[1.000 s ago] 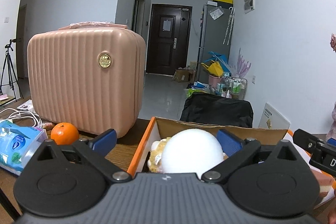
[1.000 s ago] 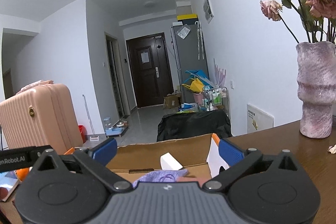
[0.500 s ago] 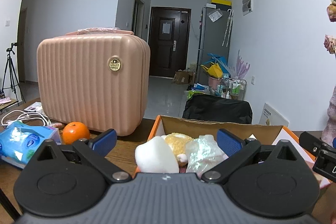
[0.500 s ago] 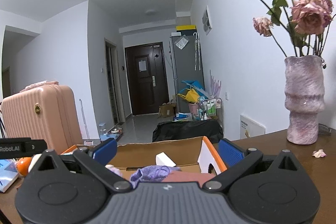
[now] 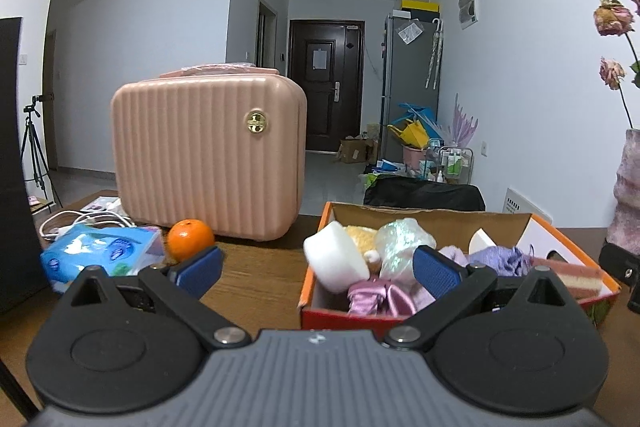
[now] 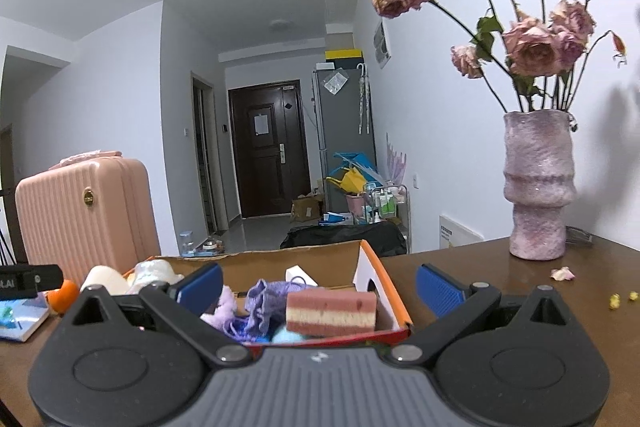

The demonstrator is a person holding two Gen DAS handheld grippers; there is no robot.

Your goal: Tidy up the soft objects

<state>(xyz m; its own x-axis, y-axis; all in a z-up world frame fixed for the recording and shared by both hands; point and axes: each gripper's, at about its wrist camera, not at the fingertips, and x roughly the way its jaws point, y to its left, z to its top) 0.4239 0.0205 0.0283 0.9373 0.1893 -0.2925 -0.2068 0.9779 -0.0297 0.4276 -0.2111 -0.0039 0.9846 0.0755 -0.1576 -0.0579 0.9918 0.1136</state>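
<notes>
Sponge in box, suitcase left, vase right.

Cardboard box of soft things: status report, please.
Left gripper open, empty. Right gripper open, empty. Cardboard box full: white sponge, striped sponge. Nothing in the way.

Both wrist views face the box closely.

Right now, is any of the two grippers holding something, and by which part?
Nothing is held. The left gripper and the right gripper both stand open with nothing between the fingers; the soft things lie in the box.
</notes>
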